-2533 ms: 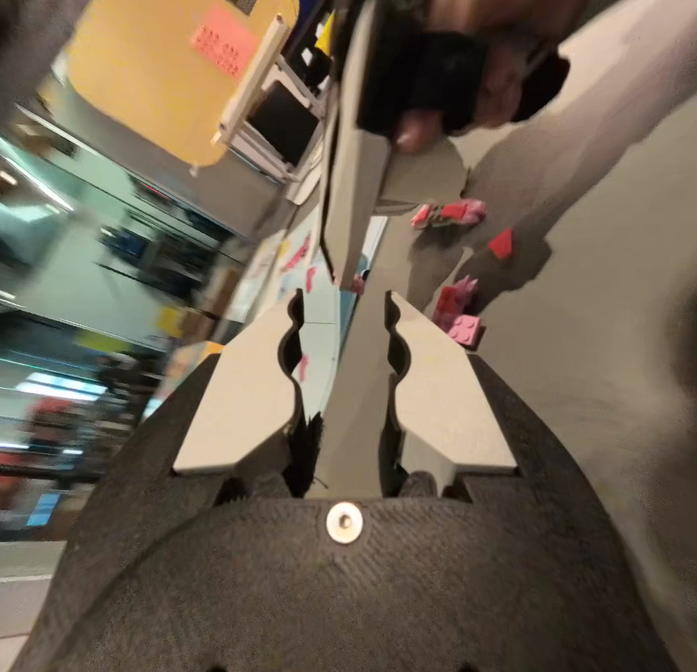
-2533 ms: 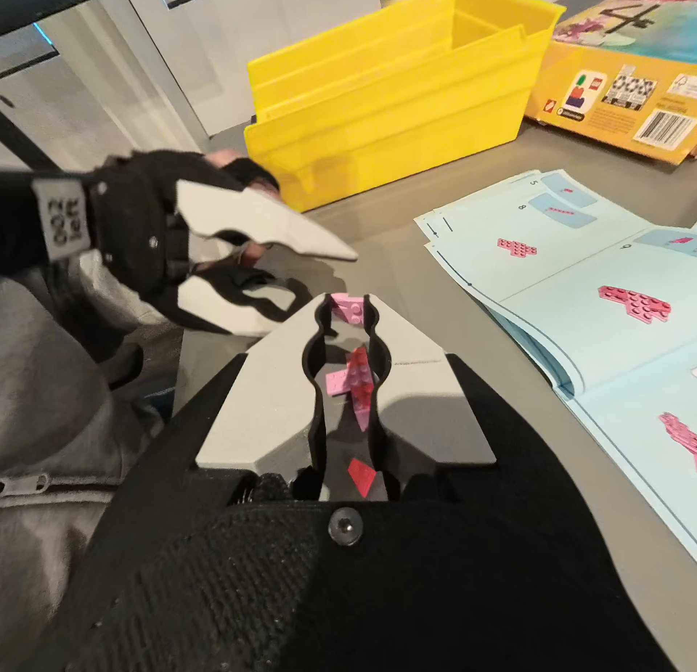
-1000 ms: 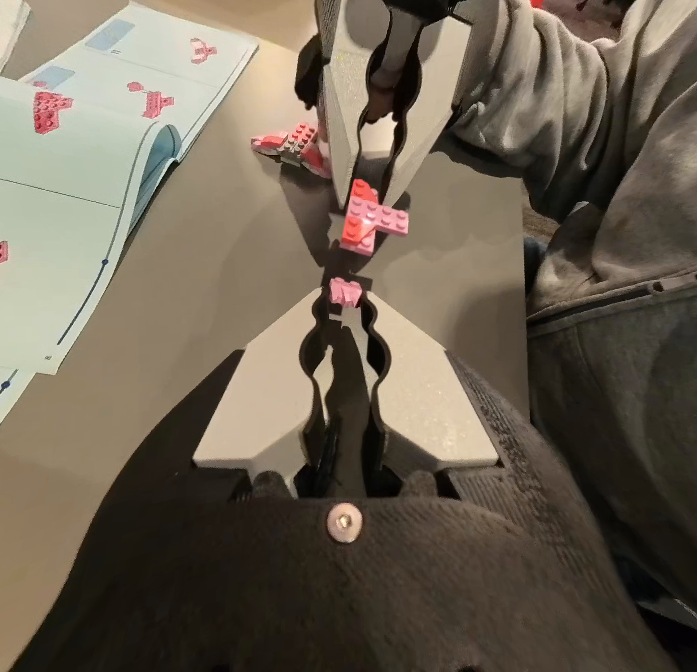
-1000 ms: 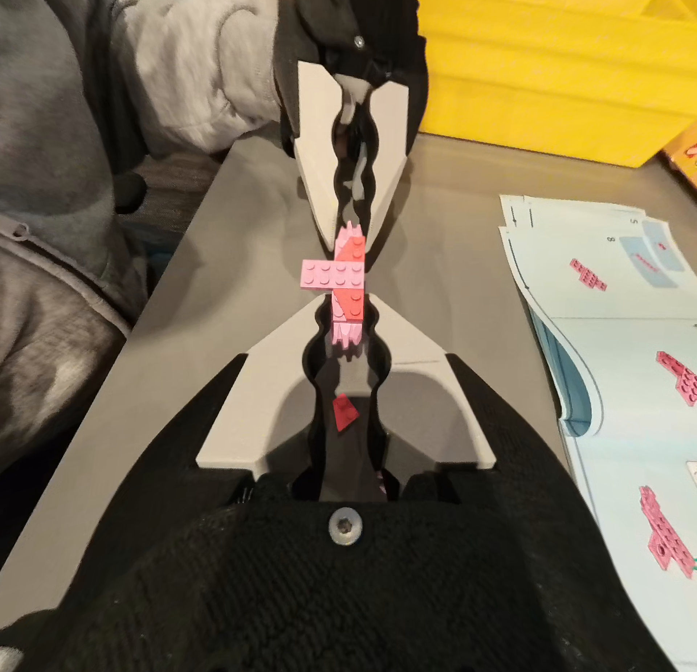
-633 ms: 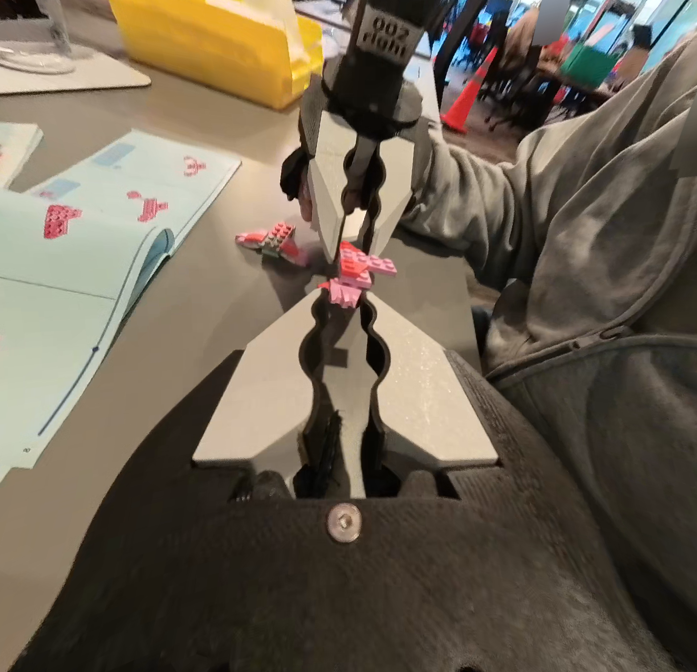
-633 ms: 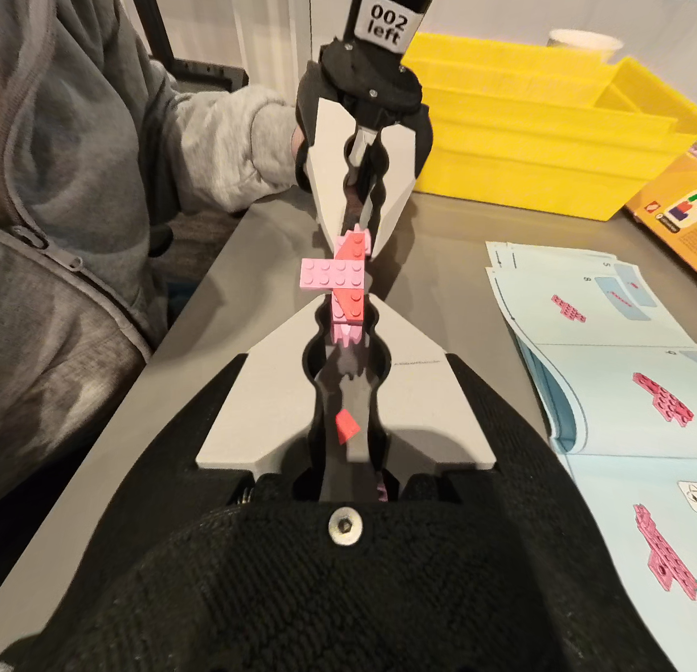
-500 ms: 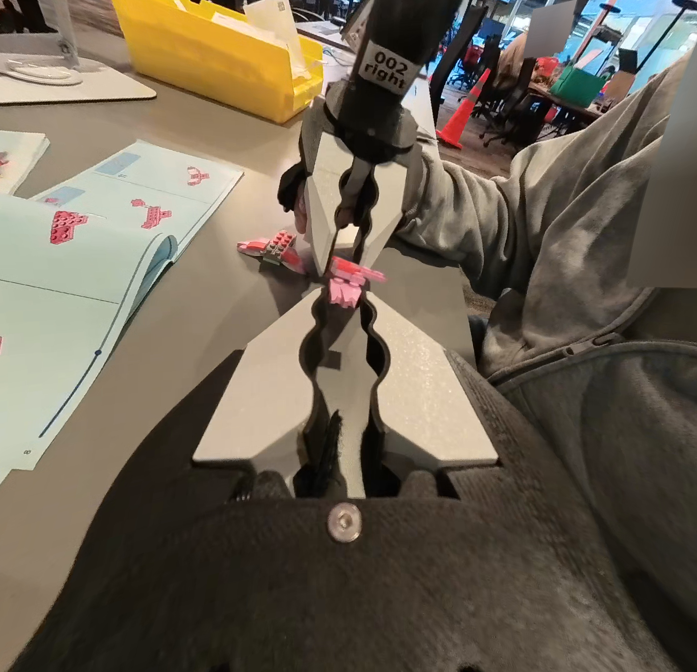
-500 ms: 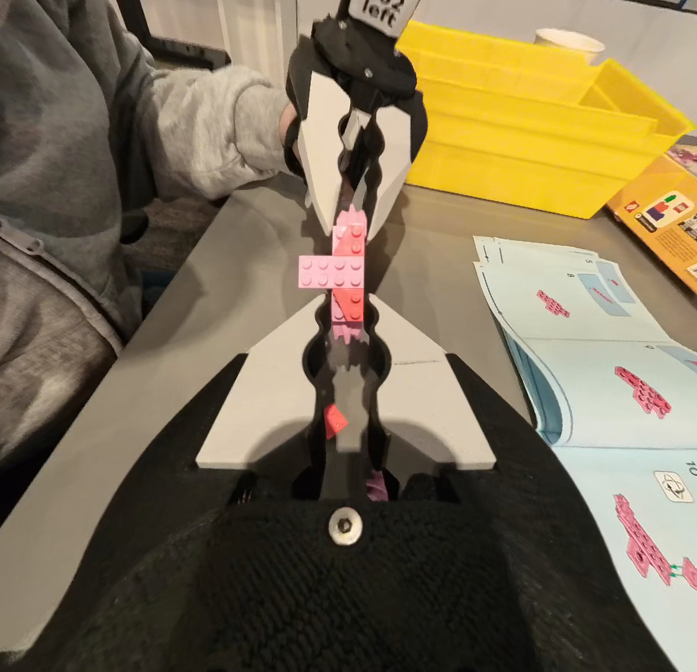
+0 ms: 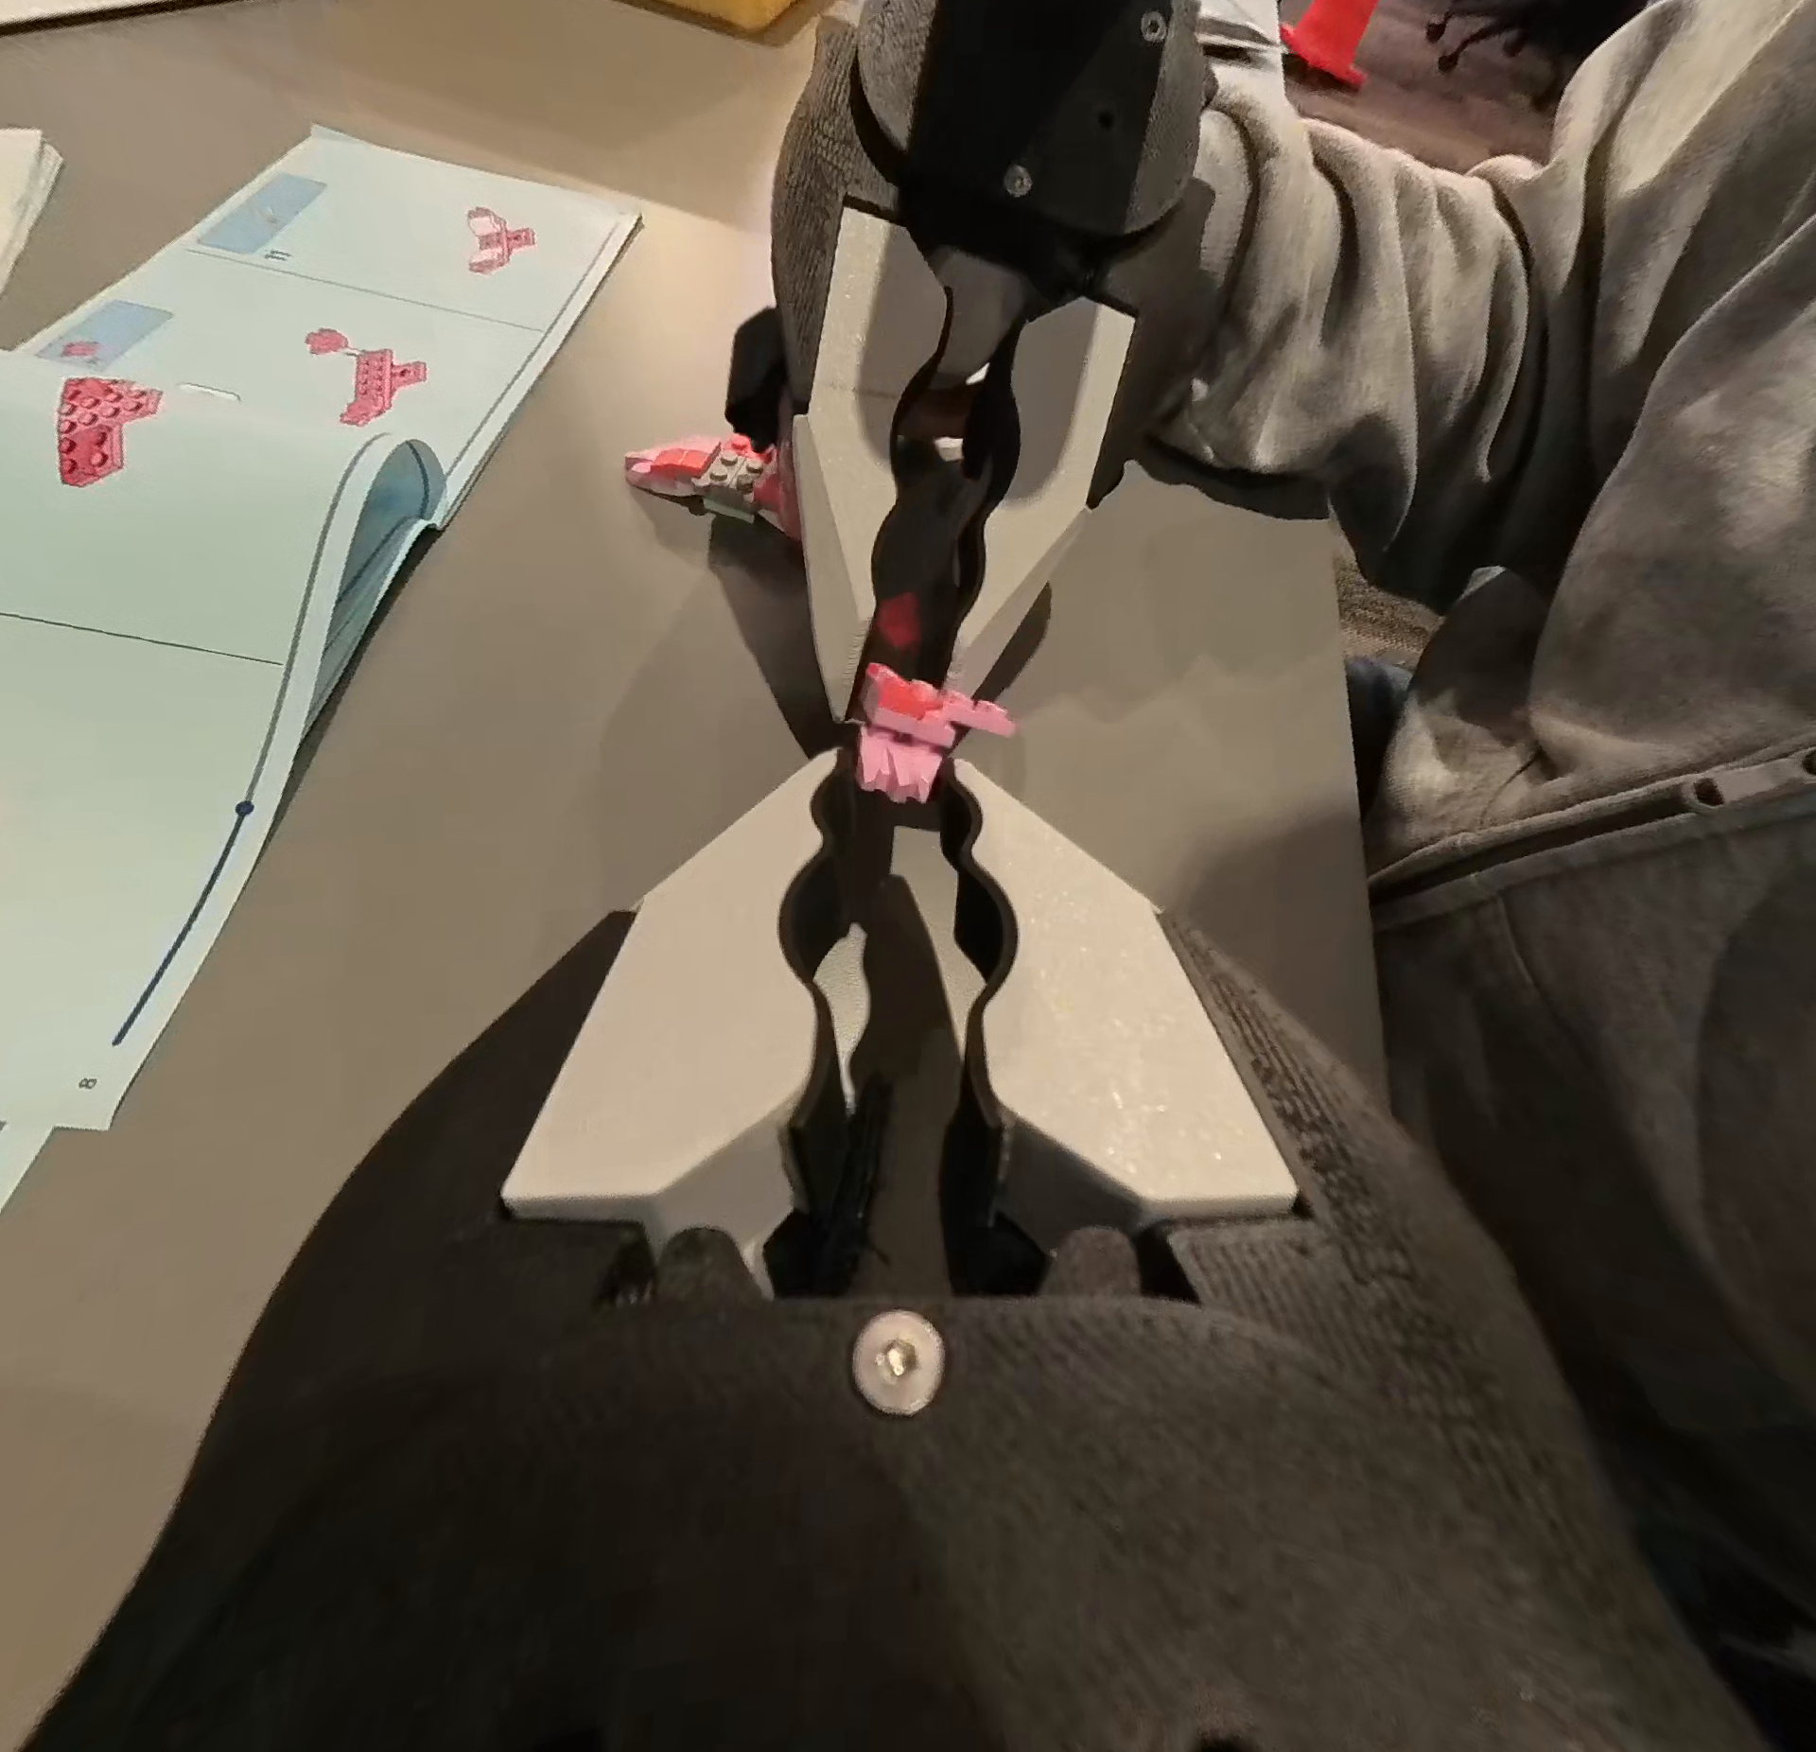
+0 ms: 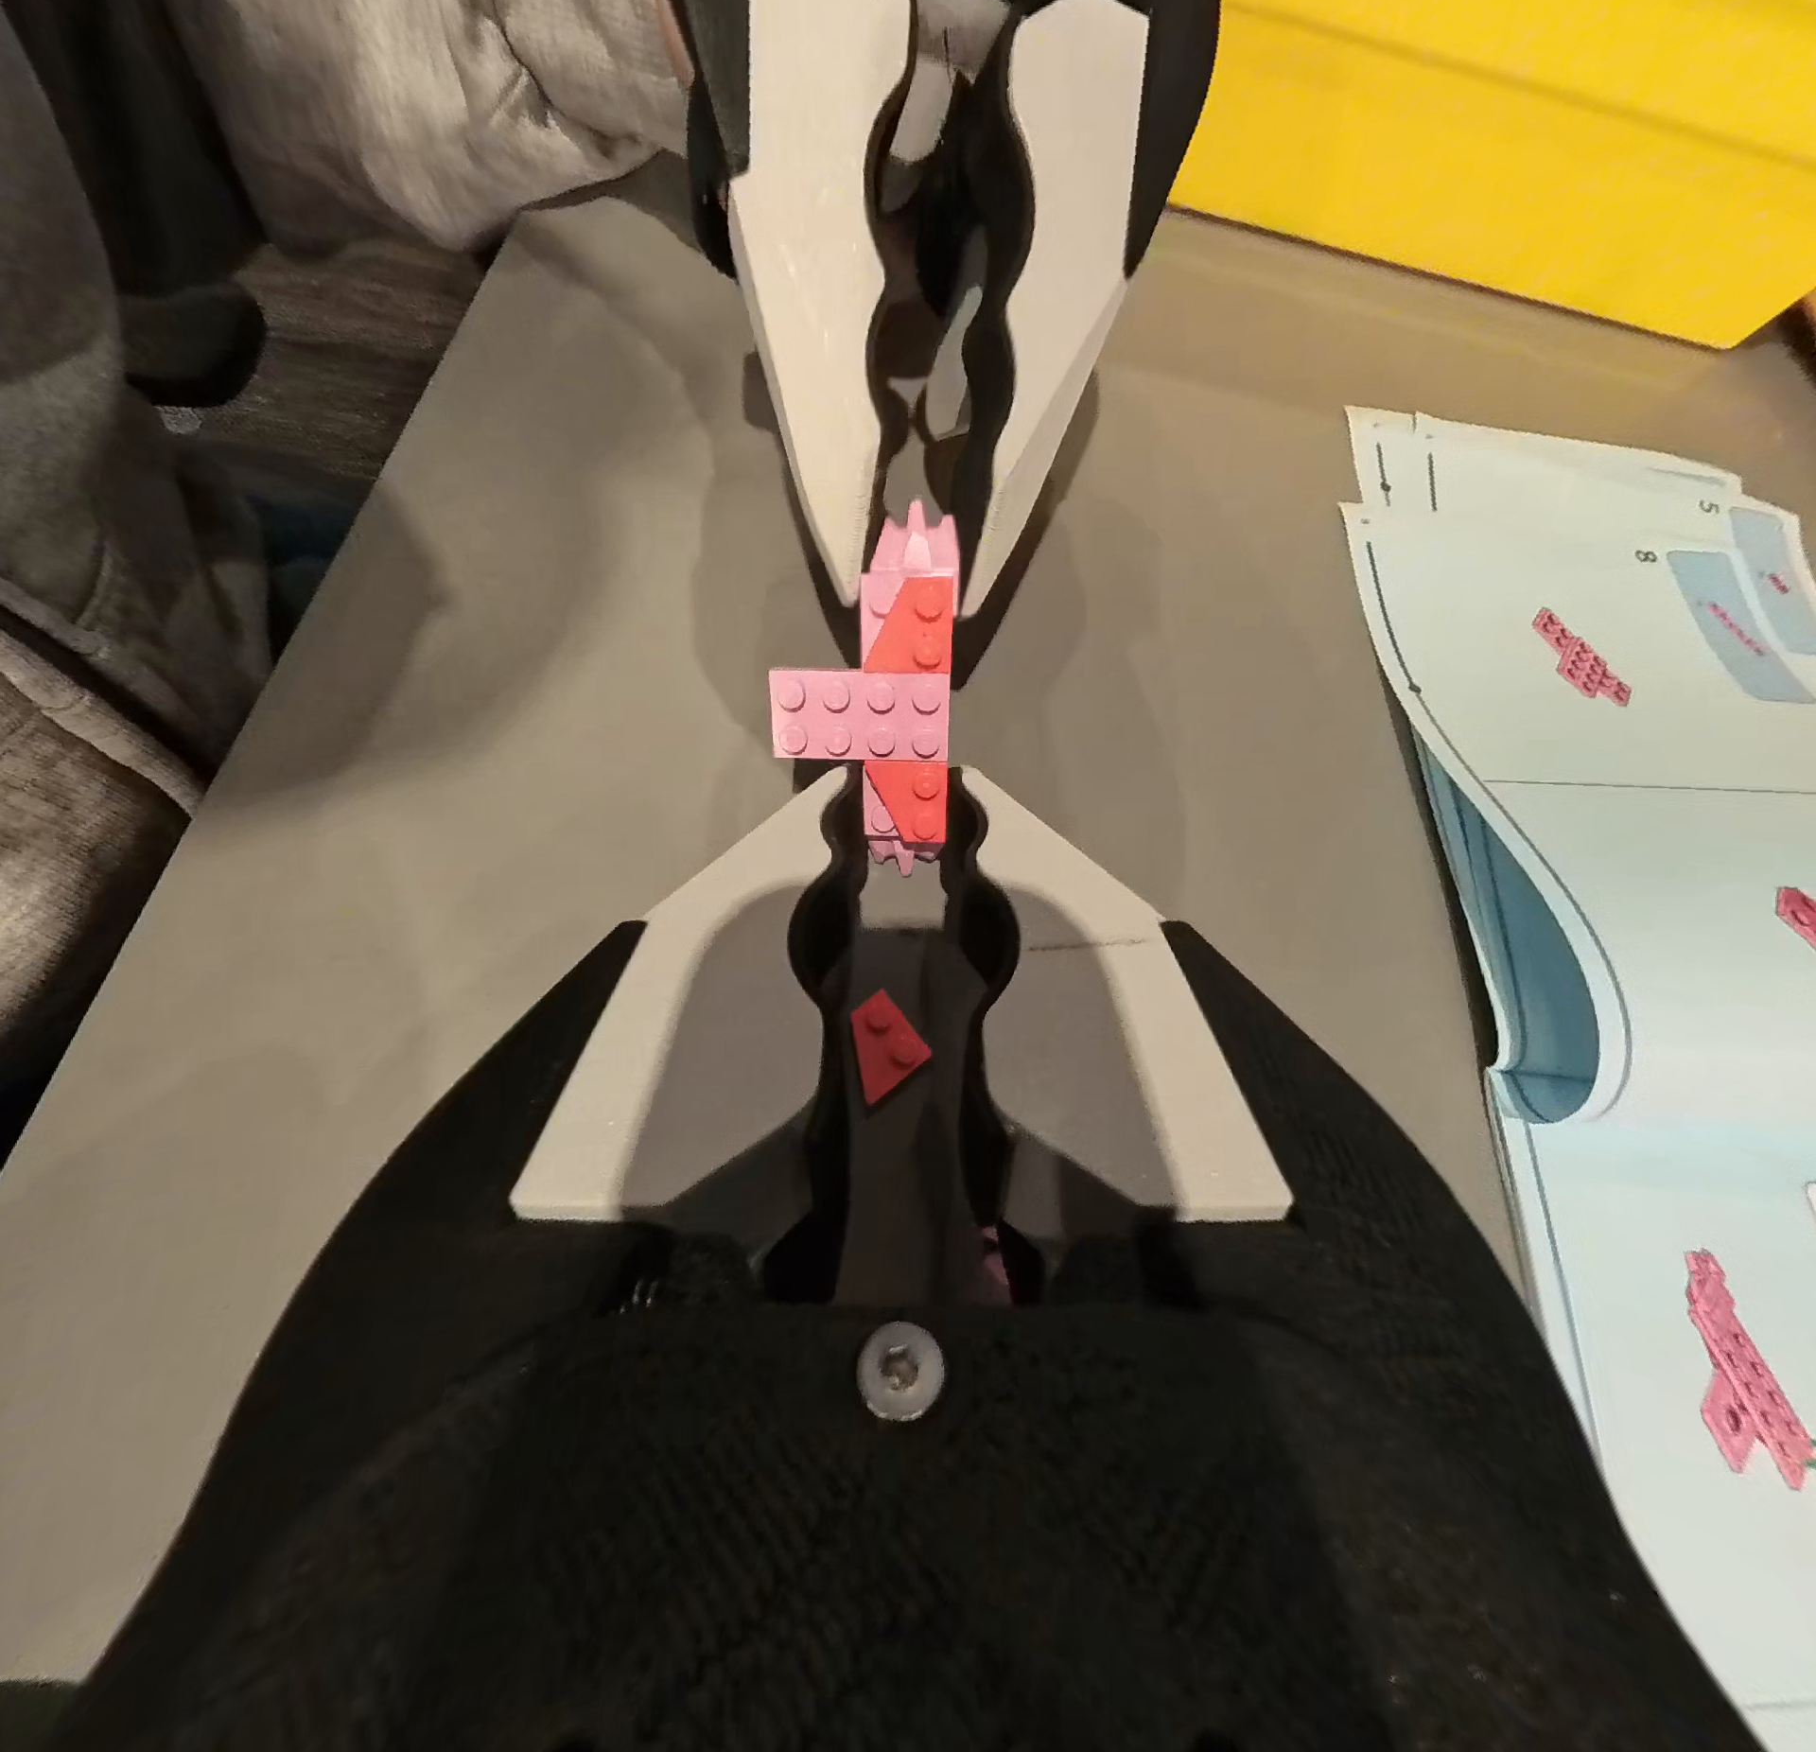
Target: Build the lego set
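Pink-red cross-shaped lego assembly (image 10: 905, 712) held above table; red wedge plate (image 10: 887, 1044) below.

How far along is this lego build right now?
Done: a small red and pink sub-build lies on the table. In hand: both tongs, left and right, pinch opposite ends of a pink-and-red plate assembly. Left: a loose red wedge plate lies unattached; the open instruction booklet shows further steps.

Lego assembly (image 10: 899, 712) between left tongs (image 10: 914, 594), right tongs (image 10: 904, 801).
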Available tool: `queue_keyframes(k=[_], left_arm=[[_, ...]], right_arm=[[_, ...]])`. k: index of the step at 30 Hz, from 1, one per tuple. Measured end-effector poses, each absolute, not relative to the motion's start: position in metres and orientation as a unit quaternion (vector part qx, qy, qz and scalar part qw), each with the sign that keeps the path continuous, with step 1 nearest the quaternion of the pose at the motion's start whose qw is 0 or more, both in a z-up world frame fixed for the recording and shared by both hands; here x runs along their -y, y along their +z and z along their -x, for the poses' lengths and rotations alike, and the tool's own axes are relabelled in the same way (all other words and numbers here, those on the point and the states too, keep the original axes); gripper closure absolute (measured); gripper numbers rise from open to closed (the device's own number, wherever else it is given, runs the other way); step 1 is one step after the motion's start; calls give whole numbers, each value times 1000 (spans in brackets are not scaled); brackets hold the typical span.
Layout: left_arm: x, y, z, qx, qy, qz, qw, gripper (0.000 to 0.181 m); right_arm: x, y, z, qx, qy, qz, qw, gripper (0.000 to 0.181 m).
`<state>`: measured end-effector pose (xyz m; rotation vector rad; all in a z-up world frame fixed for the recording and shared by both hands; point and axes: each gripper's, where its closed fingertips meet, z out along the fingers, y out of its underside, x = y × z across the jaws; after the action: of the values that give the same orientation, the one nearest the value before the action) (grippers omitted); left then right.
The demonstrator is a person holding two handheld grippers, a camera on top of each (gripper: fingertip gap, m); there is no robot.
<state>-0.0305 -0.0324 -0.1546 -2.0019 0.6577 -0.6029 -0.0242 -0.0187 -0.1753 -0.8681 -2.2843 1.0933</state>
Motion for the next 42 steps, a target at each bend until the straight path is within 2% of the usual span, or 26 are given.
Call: queue_keyframes(k=[15, 21, 32, 36, 42], left_arm=[[33, -156, 30, -267, -238, 814, 457, 166], [33, -171, 36, -277, -178, 839, 433, 166], [27, -186, 51, -153, -214, 892, 369, 165], [27, -182, 55, -121, -217, 894, 374, 139], [35, -180, 63, -79, -179, 911, 363, 117]], right_arm=[[20, -184, 21, 841, 380, 325, 208, 165], [11, -174, 28, 838, 358, 309, 273, 166], [-11, -168, 44, 833, 267, 274, 400, 166], [-16, -166, 47, 833, 229, 253, 435, 166], [-15, -164, 49, 832, 205, 227, 464, 166]])
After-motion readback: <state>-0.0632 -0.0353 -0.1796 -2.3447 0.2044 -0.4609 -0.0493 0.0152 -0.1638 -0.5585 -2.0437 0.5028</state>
